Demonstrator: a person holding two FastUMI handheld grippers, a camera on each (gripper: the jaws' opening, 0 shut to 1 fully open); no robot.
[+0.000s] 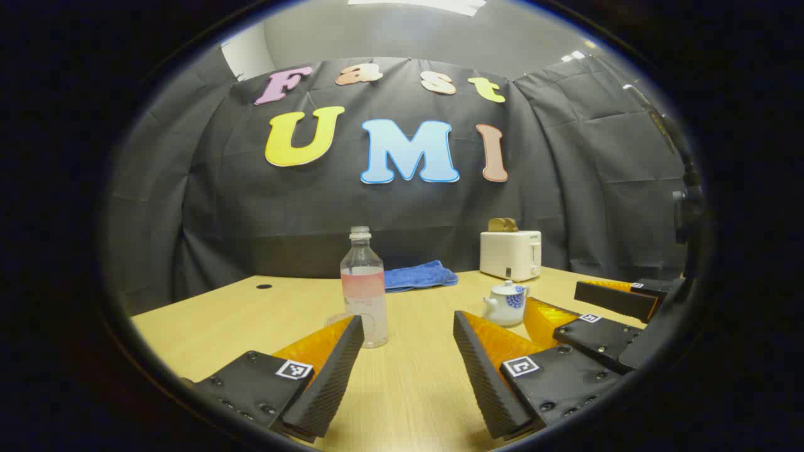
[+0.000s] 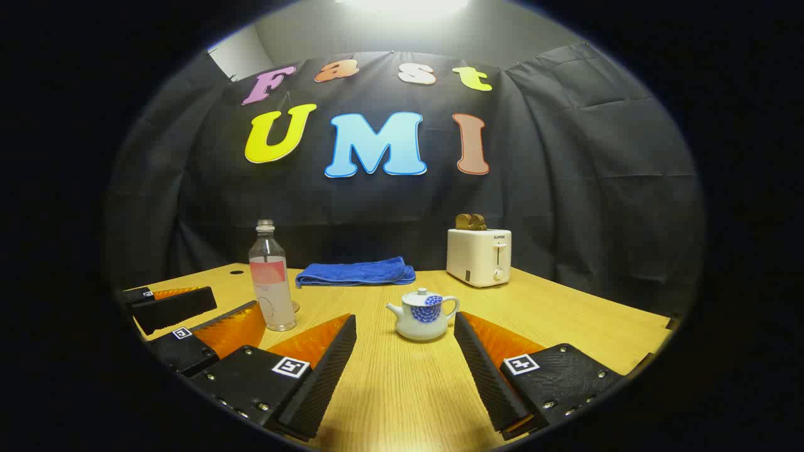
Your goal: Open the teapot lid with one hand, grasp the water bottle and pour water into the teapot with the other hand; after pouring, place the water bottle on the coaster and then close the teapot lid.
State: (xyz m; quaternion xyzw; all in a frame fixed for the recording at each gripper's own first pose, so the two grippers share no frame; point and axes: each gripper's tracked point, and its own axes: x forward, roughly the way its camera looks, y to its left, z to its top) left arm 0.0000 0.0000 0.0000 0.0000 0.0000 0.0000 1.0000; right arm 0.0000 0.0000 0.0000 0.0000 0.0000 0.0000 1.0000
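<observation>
A clear uncapped water bottle (image 1: 364, 290) with a pink label stands on the wooden table, just beyond my left gripper's left finger. A round clear coaster (image 1: 335, 321) seems to lie beside its base. The small white teapot (image 2: 422, 317) with a blue flower pattern sits upright with its lid on. It is straight ahead of my right gripper (image 2: 405, 367), which is open and holds nothing. My left gripper (image 1: 407, 370) is open too, low over the table. In the left gripper view the teapot (image 1: 505, 303) sits next to the right gripper (image 1: 553, 295).
A folded blue towel (image 2: 355, 273) lies at the back of the table (image 2: 565, 314). To its right a white toaster (image 2: 478, 256) holds bread slices. A small dark hole (image 2: 237, 272) marks the table's far left corner. Black cloth walls close in the booth.
</observation>
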